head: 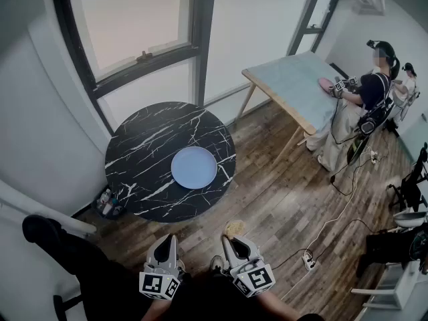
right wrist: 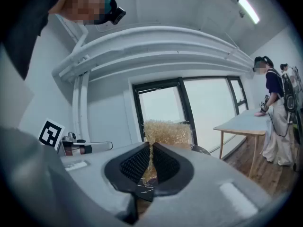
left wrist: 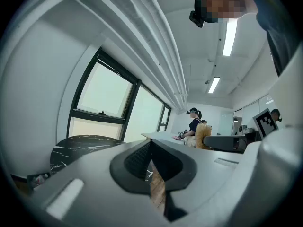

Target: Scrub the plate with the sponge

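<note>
A pale blue plate (head: 194,167) lies on the round black marble table (head: 144,152), right of its middle. Both grippers hover over the wooden floor in front of the table, well short of the plate. My right gripper (head: 232,241) is shut on a straw-coloured fibrous sponge (head: 233,228), which sticks out past the tips. The right gripper view shows that sponge (right wrist: 165,131) pinched between the right gripper's (right wrist: 151,148) pads. My left gripper (head: 165,245) is shut with nothing in it; in its own view the left gripper's (left wrist: 150,148) jaws meet, and the sponge (left wrist: 203,135) shows at the right.
Large windows (head: 144,25) stand behind the marble table. A light wooden-legged table (head: 294,85) is at the back right, with a person (head: 364,105) working at it. A power strip (head: 308,261) and cable lie on the floor. Small bottles (head: 107,202) sit by the wall.
</note>
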Action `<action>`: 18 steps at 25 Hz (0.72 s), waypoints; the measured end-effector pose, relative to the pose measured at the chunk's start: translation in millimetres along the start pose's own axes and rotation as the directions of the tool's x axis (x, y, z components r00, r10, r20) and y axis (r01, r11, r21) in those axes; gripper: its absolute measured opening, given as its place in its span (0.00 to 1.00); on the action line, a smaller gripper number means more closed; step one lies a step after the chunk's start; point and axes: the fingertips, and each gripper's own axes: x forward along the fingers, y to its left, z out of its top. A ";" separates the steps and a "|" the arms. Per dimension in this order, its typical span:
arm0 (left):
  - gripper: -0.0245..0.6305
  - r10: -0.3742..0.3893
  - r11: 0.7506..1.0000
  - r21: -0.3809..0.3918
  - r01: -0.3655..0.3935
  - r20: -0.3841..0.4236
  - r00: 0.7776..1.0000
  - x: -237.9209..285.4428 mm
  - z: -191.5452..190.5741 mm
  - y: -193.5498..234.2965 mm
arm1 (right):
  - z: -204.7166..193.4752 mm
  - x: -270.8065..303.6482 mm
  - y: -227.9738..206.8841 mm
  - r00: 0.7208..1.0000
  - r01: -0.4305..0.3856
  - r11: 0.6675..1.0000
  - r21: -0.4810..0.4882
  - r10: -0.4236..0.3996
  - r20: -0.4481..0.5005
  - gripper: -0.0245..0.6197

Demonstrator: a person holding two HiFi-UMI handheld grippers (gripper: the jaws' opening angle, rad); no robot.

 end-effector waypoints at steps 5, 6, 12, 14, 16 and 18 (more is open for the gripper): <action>0.04 -0.001 1.000 0.000 0.001 -0.001 1.000 4.2 1.0 -5.6 | 3.7 -1.5 -3.4 1.000 -0.009 1.000 -0.005 0.009 0.004 0.07; 0.04 -0.002 1.000 0.002 0.002 -0.002 1.000 4.7 -0.4 -7.2 | 3.9 -2.4 -4.6 1.000 -0.012 1.000 -0.004 0.012 0.004 0.07; 0.04 0.004 1.000 0.004 -0.004 -0.023 1.000 10.6 -6.1 -17.0 | 3.8 -5.2 -13.0 0.999 -0.031 0.999 0.011 0.031 0.007 0.07; 0.04 0.008 1.000 0.007 -0.008 -0.023 1.000 12.9 -7.9 -20.7 | 4.2 -6.9 -16.7 0.999 -0.039 0.999 0.011 0.039 0.005 0.07; 0.04 0.013 1.000 0.006 -0.013 -0.021 1.000 16.3 -8.6 -24.9 | 3.5 -8.6 -21.2 0.999 -0.048 0.999 -0.002 0.048 0.001 0.07; 0.04 0.023 1.000 0.006 -0.022 -0.025 0.999 21.1 -8.0 -31.5 | 2.0 -10.8 -26.8 0.998 -0.058 0.998 -0.020 0.058 -0.005 0.07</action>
